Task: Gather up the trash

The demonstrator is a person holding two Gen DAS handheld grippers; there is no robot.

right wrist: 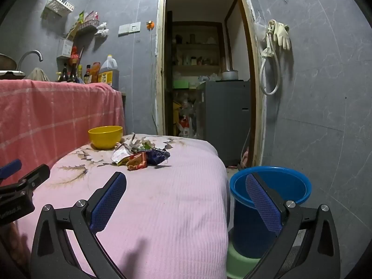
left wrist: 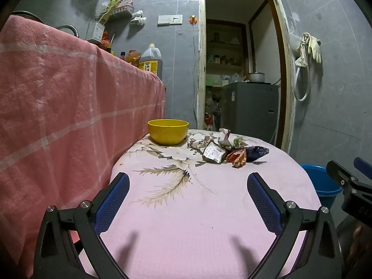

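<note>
A heap of crumpled snack wrappers (left wrist: pixel 223 150) (right wrist: pixel 139 154) lies on the far part of a table under a pink flowered cloth (left wrist: pixel 197 209) (right wrist: pixel 174 197). A yellow bowl (left wrist: pixel 167 131) (right wrist: pixel 105 136) stands just left of the heap. On the floor to the table's right is a blue bucket (right wrist: pixel 270 186) (left wrist: pixel 322 181). My left gripper (left wrist: pixel 188 200) is open over the near part of the table, well short of the wrappers, nothing between its blue pads. My right gripper (right wrist: pixel 186 200) is also open and empty, straddling the table's right edge, its right finger in front of the bucket.
A counter draped in a pink checked towel (left wrist: pixel 58 107) (right wrist: pixel 58 111) runs along the left, with bottles and an oil jug (left wrist: pixel 151 60) on it. An open doorway (right wrist: pixel 204 69) leads to a pantry with a grey cabinet. Gloves and a hose (right wrist: pixel 276 46) hang on the right wall.
</note>
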